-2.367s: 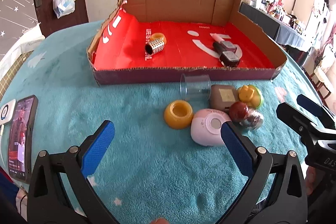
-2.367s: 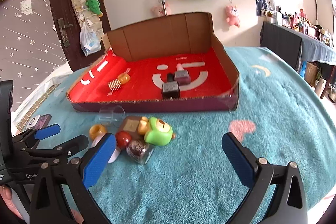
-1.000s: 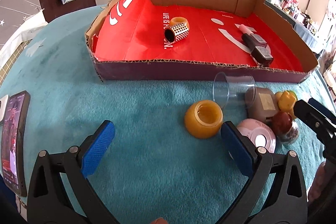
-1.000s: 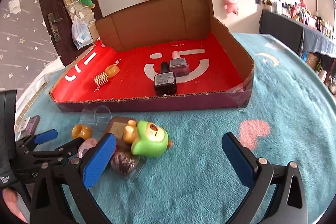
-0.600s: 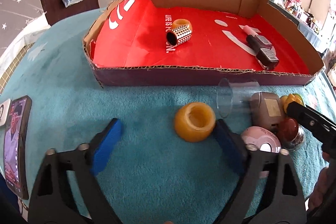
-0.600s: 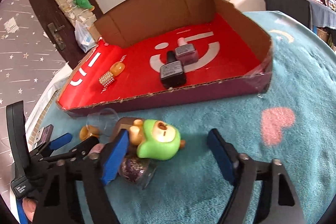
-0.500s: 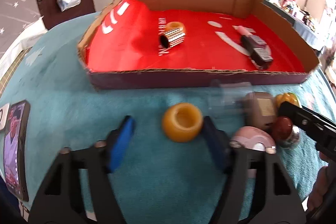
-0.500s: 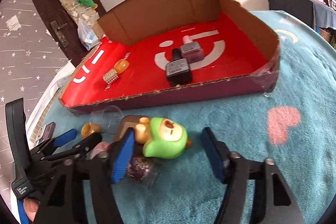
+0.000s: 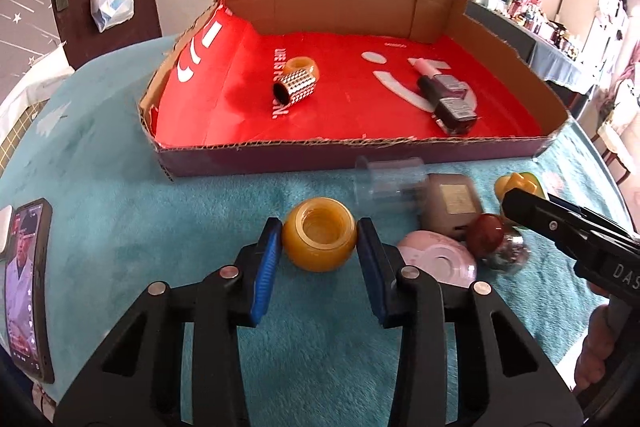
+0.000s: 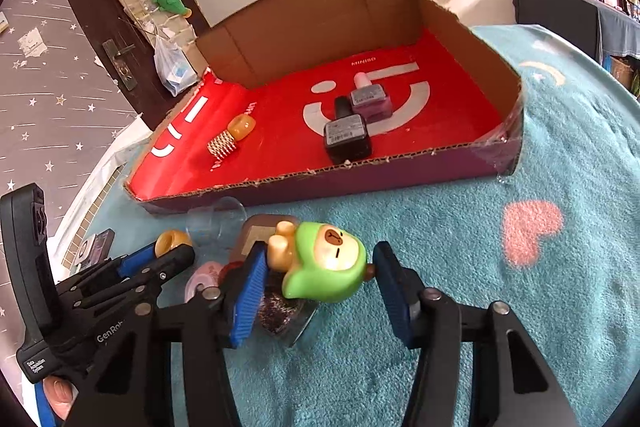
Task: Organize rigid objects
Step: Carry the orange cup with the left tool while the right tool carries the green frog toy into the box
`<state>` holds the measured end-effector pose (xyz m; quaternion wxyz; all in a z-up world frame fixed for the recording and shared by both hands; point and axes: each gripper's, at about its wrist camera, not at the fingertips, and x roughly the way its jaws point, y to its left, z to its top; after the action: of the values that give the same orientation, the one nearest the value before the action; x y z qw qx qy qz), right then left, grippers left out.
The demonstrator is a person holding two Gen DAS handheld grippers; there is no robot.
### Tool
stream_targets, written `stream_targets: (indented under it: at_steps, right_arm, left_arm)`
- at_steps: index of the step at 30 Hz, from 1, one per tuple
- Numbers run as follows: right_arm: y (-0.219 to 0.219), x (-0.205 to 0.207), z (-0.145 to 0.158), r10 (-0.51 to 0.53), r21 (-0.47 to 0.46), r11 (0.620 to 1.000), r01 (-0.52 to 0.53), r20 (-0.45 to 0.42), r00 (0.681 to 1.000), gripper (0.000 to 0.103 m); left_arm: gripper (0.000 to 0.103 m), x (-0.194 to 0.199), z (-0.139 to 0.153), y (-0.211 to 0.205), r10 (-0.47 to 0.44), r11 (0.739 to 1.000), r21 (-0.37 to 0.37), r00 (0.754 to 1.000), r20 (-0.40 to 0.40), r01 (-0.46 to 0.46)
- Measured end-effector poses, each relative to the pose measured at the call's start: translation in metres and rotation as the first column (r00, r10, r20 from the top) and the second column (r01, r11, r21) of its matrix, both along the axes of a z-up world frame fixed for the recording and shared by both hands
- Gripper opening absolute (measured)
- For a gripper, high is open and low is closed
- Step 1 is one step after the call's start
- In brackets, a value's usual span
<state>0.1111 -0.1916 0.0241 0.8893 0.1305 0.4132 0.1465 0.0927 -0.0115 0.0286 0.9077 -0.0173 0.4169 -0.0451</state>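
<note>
The amber, round, glossy pot (image 9: 319, 245) is pinched between the nearly shut left tongs (image 9: 319, 247) on the teal tabletop (image 9: 120, 187), at 6 o'clock of the red-lined cardboard tray (image 9: 360, 151); its curved sides could be squeezed out. The green plastic bear figure (image 10: 324, 263) is clasped by the part-closed right tongs (image 10: 316, 267), whose jaws have just been closing, and the glittery clutter (image 10: 276, 311) underneath could be dragged along.

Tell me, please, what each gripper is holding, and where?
Left gripper: amber jar, by its sides. Right gripper: green toy, across its head.
</note>
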Motion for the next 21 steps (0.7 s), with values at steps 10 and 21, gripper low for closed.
stream_targets:
  at_steps: [10, 21]
  right_arm:
    - [0.008, -0.016, 0.028, 0.045, -0.012, 0.999, -0.044, 0.08, 0.996, 0.056]
    - [0.014, -0.023, 0.038, 0.075, -0.017, 0.997, -0.073, 0.106, 0.992, 0.056]
  left_arm:
    - [0.036, -0.013, 0.031, -0.006, -0.031, 0.999, -0.014, 0.996, 0.081, 0.032]
    - [0.036, -0.015, 0.042, -0.009, -0.045, 0.999, -0.018, 0.993, 0.11, 0.047]
